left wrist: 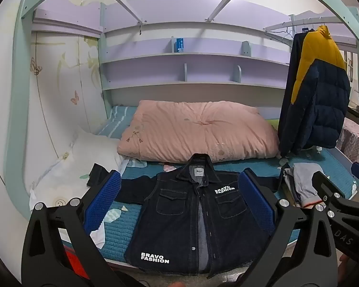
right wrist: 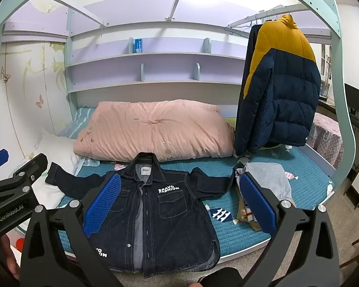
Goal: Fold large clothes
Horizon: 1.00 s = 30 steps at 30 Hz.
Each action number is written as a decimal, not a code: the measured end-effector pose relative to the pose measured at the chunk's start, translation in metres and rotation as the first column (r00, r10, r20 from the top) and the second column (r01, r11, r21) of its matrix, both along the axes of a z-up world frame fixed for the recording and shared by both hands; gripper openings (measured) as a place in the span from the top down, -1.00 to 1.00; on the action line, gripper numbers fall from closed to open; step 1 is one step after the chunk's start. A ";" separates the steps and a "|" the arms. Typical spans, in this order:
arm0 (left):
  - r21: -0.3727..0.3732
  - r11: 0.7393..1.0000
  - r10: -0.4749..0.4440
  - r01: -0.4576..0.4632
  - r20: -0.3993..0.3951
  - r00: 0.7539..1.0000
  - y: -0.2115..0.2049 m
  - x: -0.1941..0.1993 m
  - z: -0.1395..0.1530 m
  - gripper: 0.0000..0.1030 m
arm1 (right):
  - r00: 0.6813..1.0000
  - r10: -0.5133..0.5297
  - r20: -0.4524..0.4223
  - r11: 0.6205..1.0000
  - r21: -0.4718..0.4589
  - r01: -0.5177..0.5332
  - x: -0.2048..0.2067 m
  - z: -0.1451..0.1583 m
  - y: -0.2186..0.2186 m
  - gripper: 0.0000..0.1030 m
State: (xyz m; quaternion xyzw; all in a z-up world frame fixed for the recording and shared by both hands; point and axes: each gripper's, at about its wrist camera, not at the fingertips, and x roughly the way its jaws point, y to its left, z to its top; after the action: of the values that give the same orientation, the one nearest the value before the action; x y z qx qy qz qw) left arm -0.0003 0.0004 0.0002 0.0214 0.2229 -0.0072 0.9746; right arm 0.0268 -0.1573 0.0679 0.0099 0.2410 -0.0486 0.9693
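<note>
Left tool (left wrist: 179, 199) gaping, denim jacket (right wrist: 153, 212) hem cut off

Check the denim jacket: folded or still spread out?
Spread. The denim jacket lies flat on the bed, front up, sleeves out sideways.

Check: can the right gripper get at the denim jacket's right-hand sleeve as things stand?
Probably yes. The right gripper is open and empty above the denim jacket. That sleeve lies flat on the teal bedspread, with nothing on top. The grey clothes pile sits right beside the cuff, so it may snag.
</note>
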 end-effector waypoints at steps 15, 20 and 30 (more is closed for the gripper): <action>0.002 1.000 -0.001 0.001 0.007 1.000 -0.002 -0.002 0.004 -0.91 | 1.000 0.000 -0.001 1.000 0.000 0.000 -0.003 0.002 -0.001 -0.86; 0.002 1.000 -0.002 0.002 0.011 1.000 -0.001 -0.003 0.002 -0.91 | 1.000 0.001 -0.001 1.000 0.001 -0.001 -0.003 0.004 -0.002 -0.86; -0.001 1.000 -0.001 0.001 0.017 1.000 0.000 -0.007 0.004 -0.91 | 1.000 0.001 0.004 1.000 0.000 -0.001 -0.004 0.006 0.001 -0.86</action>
State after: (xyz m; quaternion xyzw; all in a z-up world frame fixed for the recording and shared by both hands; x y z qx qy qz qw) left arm -0.0072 -0.0001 0.0040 0.0213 0.2144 -0.0077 0.9765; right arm 0.0224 -0.1568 0.0740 0.0099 0.2390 -0.0479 0.9698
